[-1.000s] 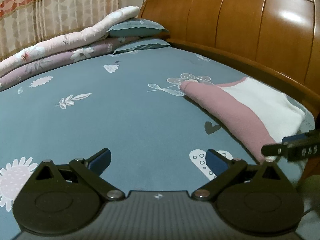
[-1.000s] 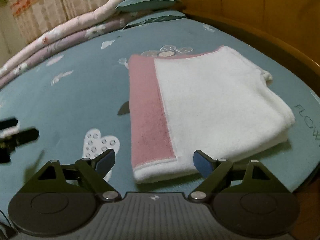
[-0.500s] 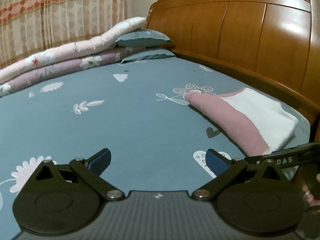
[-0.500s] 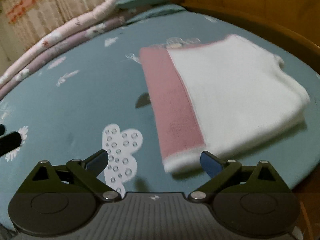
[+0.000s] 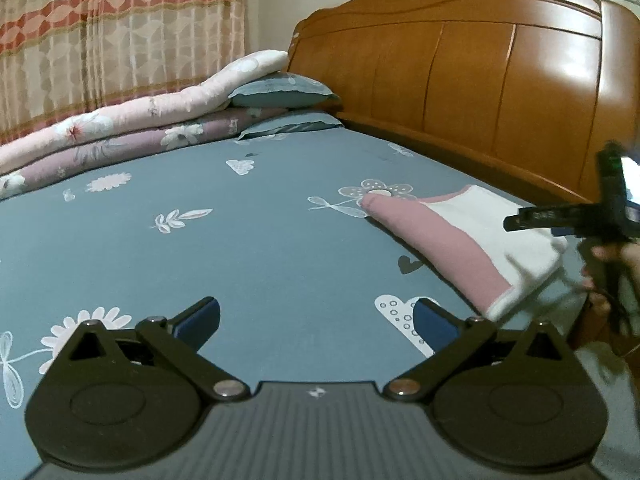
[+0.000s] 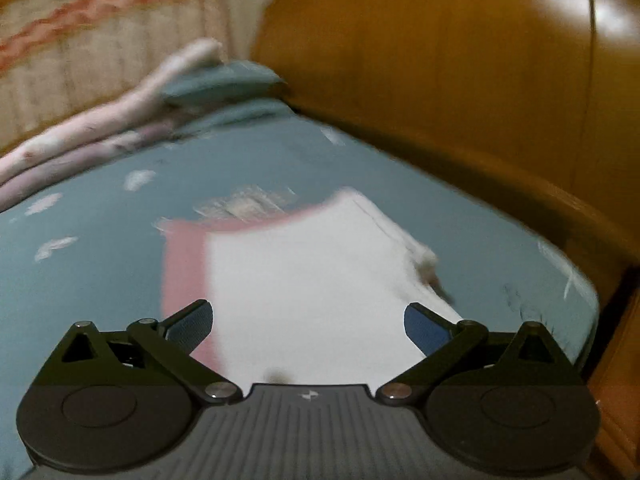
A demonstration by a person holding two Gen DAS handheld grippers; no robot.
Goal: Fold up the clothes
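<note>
A folded pink and white garment [image 5: 468, 240] lies flat on the blue flowered bed sheet [image 5: 240, 248], near the bed's right edge. It fills the middle of the blurred right wrist view [image 6: 304, 280]. My left gripper [image 5: 316, 320] is open and empty above the sheet, left of the garment. My right gripper [image 6: 308, 320] is open and empty, above the garment's near edge. The right gripper's body also shows in the left wrist view [image 5: 576, 220], held in a hand beside the garment.
A wooden headboard [image 5: 480, 80] runs along the right side. Folded quilts [image 5: 120, 128] and two blue pillows [image 5: 284, 96] are stacked at the far end before a curtain [image 5: 100, 32]. The bed's edge drops off at the right [image 6: 592, 312].
Both grippers have lifted and pulled back from the garment. The right gripper has tilted up and shifted over the garment, its view now blurred. The garment stays folded in place.
</note>
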